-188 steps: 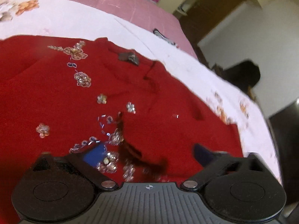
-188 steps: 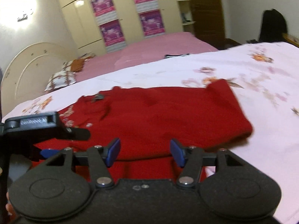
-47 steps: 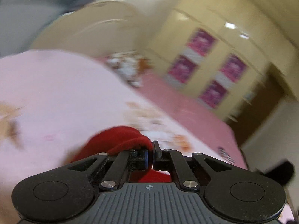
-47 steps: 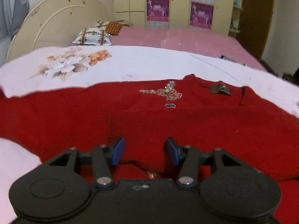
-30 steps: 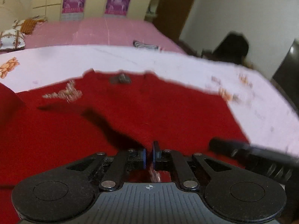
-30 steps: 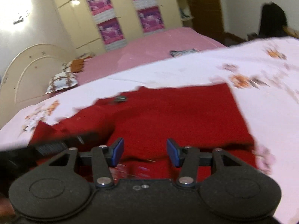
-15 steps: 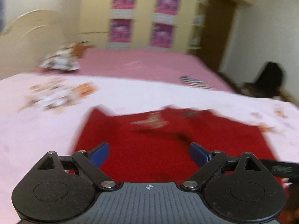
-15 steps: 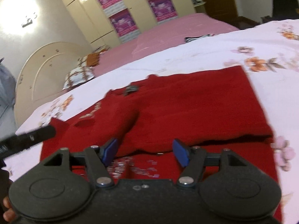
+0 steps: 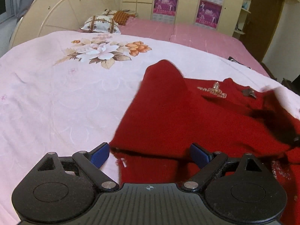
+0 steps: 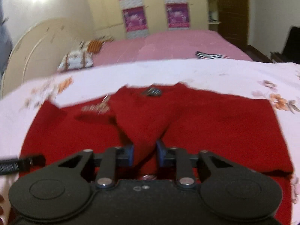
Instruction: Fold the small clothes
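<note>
A red beaded sweater (image 9: 196, 120) lies on the pale pink floral bedsheet (image 9: 56, 97), both sleeves folded in over its body. My left gripper (image 9: 150, 154) is open and empty, low over the sweater's lower left edge. In the right wrist view the sweater (image 10: 215, 123) fills the middle. My right gripper (image 10: 144, 153) has its jaws closed in on a raised fold of the red fabric, which bunches up between the blue pads. The sweater's neck label (image 10: 151, 91) lies at the far edge.
A patterned pillow (image 9: 101, 23) and a cream headboard (image 9: 61, 13) stand at the far left. A pink bedspread (image 9: 187, 35) lies beyond the sheet, with a striped item (image 10: 208, 55) on it. Wardrobe doors with purple posters (image 9: 166, 1) line the back wall.
My left gripper let go of the left sleeve, opened and drew back to the sweater's lower left edge. My right gripper closed from open onto a fold of the sweater.
</note>
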The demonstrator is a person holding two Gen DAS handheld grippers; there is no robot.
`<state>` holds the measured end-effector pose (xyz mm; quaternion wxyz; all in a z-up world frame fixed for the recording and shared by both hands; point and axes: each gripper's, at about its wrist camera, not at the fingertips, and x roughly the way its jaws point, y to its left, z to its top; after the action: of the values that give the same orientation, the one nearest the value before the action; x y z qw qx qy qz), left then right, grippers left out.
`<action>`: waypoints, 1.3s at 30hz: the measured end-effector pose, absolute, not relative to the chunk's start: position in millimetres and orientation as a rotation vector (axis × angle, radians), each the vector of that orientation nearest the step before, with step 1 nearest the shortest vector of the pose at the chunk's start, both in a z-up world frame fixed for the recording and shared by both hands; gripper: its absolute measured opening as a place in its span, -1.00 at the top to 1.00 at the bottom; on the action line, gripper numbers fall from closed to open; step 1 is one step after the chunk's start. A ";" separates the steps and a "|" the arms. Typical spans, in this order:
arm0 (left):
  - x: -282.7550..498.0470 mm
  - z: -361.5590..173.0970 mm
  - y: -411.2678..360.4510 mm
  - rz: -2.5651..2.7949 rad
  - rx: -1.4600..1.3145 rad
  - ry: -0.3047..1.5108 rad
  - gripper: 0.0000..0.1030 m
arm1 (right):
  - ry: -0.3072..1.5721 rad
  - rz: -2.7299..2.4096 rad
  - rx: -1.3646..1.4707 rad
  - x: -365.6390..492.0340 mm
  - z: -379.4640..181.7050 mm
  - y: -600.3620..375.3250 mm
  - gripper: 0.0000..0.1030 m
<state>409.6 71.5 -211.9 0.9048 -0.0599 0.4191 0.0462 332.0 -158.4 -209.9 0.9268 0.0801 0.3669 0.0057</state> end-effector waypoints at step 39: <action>417.5 -212.6 70.0 0.060 -0.086 0.823 -0.78 | 0.660 -0.111 0.290 314.8 -206.4 -227.0 0.88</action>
<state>417.5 70.0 -212.6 0.9152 -0.0417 0.3999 0.0290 314.8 -227.0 -206.4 0.9342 0.1417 0.3228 -0.0544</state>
